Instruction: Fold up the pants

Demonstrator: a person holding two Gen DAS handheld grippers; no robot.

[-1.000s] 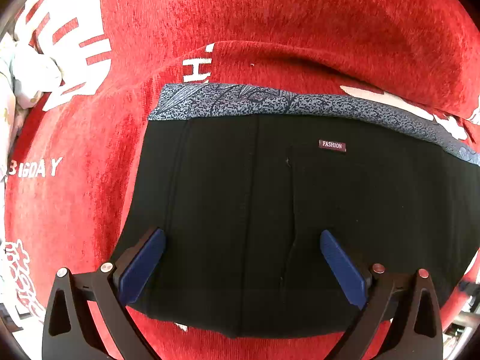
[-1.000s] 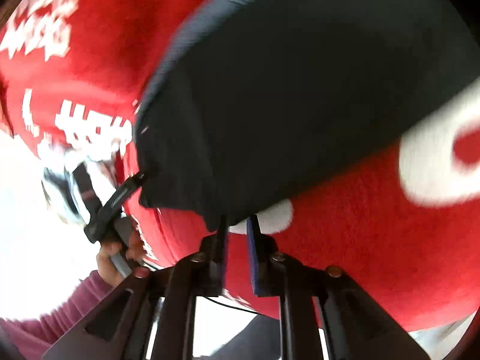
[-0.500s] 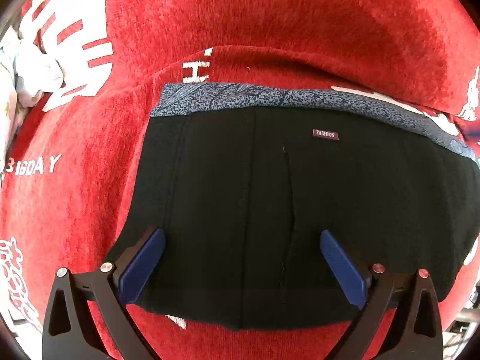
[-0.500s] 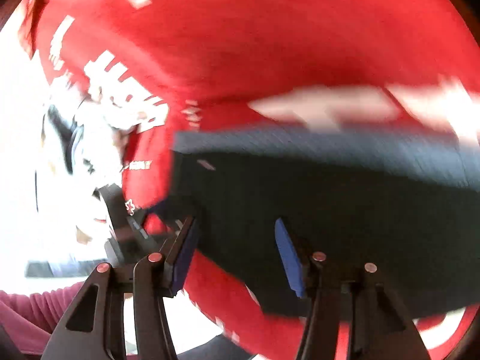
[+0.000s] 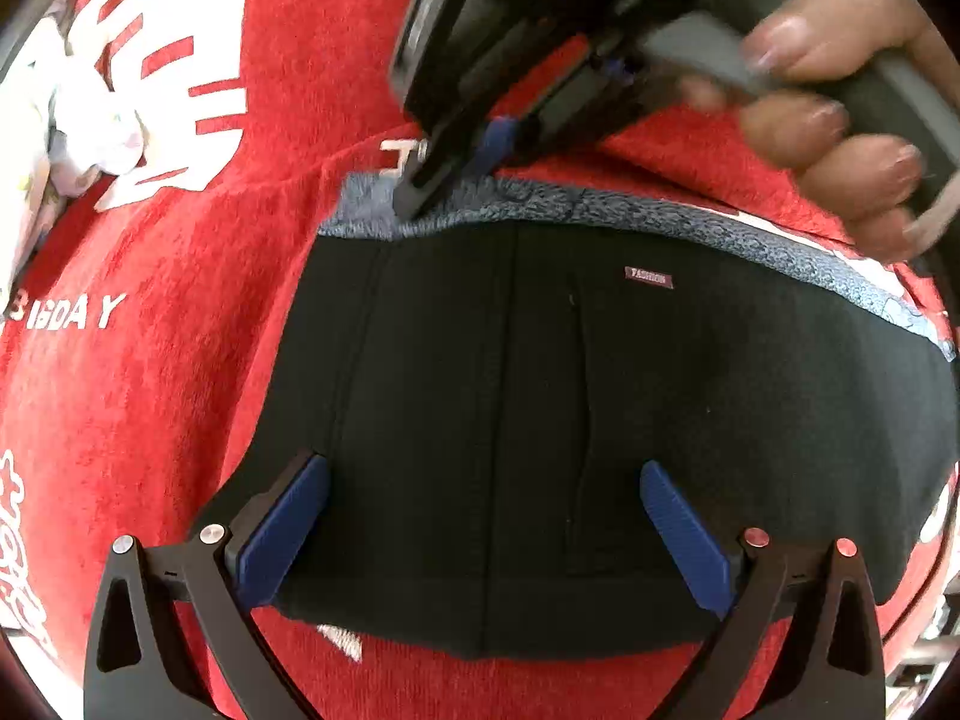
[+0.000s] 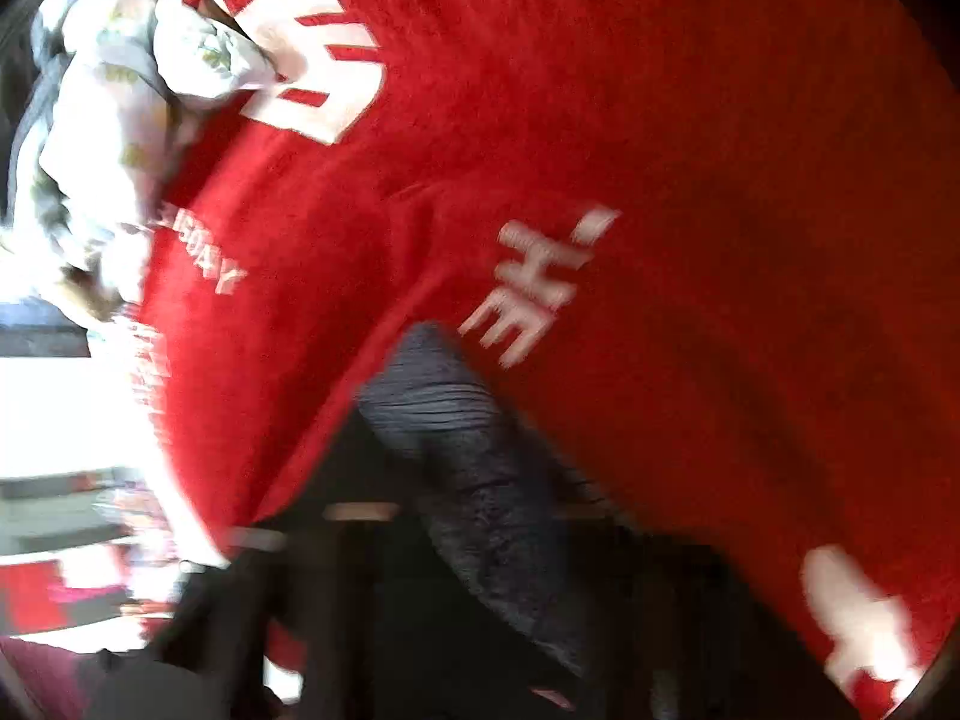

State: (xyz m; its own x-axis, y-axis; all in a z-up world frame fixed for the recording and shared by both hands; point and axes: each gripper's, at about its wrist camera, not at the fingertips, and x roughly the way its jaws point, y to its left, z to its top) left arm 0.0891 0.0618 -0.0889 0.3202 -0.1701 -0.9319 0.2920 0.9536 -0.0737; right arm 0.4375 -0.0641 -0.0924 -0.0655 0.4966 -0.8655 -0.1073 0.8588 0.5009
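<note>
The black pants (image 5: pixel 540 420) lie folded on the red cloth (image 5: pixel 150 390), with a grey patterned waistband (image 5: pixel 600 216) at the far edge and a small "FASHION" label (image 5: pixel 648 278). My left gripper (image 5: pixel 480 516) is open and empty, its blue pads (image 5: pixel 282 522) hovering over the near half of the pants. My right gripper (image 5: pixel 456 174), held by a hand (image 5: pixel 840 138), reaches down to the waistband's far left corner; I cannot tell how its jaws stand. The right wrist view is blurred and shows the waistband (image 6: pixel 480 480) close up; its fingers are lost in the blur.
The red cloth (image 6: pixel 660 150) carries white lettering (image 5: pixel 180 90). A crumpled white patterned garment (image 5: pixel 90 138) lies at the far left, also in the right wrist view (image 6: pixel 120 120). The cloth's near edge shows at the bottom right (image 5: pixel 936 630).
My right gripper opened and released the pants hem, then swung across to the waistband's far left corner, entering the left wrist view. The left gripper stayed open and nearly still.
</note>
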